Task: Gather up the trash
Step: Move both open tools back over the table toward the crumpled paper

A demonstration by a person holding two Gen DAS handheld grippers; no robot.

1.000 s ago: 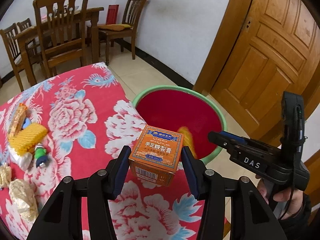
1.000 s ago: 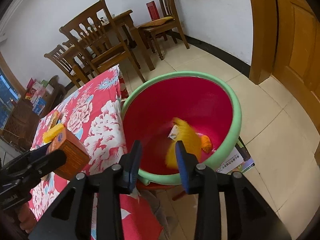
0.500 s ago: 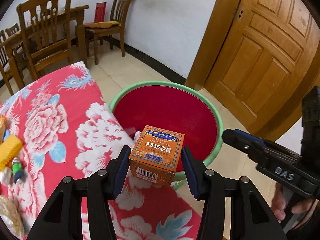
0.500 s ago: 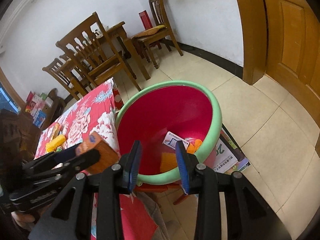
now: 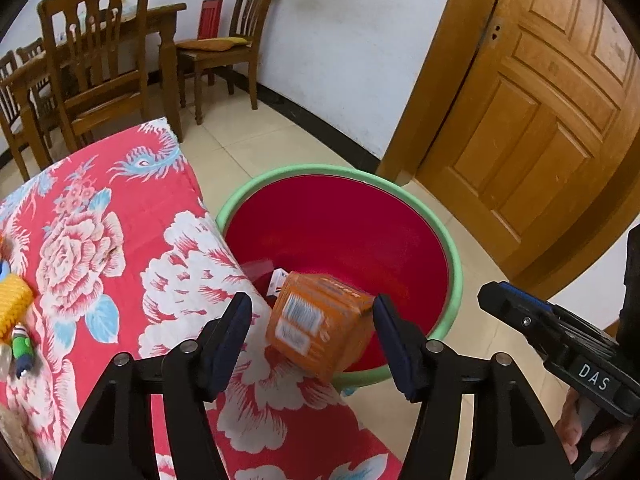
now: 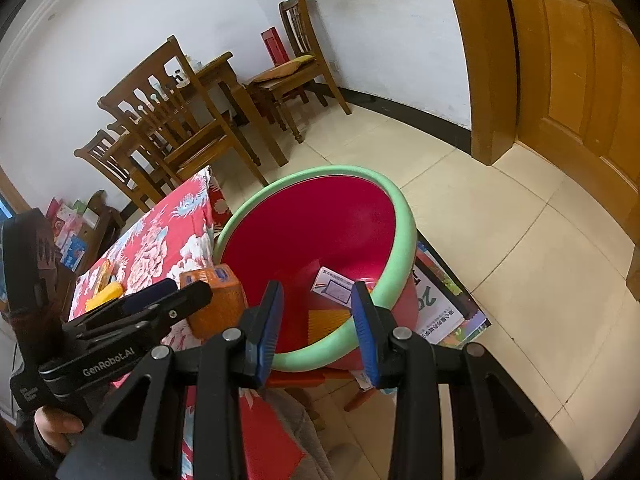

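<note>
An orange carton box (image 5: 318, 330) is tilted and blurred in mid-air between the spread fingers of my left gripper (image 5: 310, 334), touching neither pad, over the near rim of the red basin with a green rim (image 5: 454, 268). It also shows in the right wrist view (image 6: 216, 304) beside the basin (image 6: 402, 236). My left gripper is open. My right gripper (image 6: 316, 320) is open and empty over the basin's near edge; a white card (image 6: 334, 286) and orange trash lie inside.
A table with a red floral cloth (image 5: 120, 240) stands left of the basin, with a yellow wrapper (image 5: 12, 308) and small trash at its left. Wooden chairs (image 5: 92, 68) and a table stand behind. A wooden door (image 5: 552, 120) is at right. Papers (image 6: 444, 304) lie under the basin.
My left gripper has opened and let go of the orange box, which tips and falls toward the basin. My right gripper has pulled back a little from the basin.
</note>
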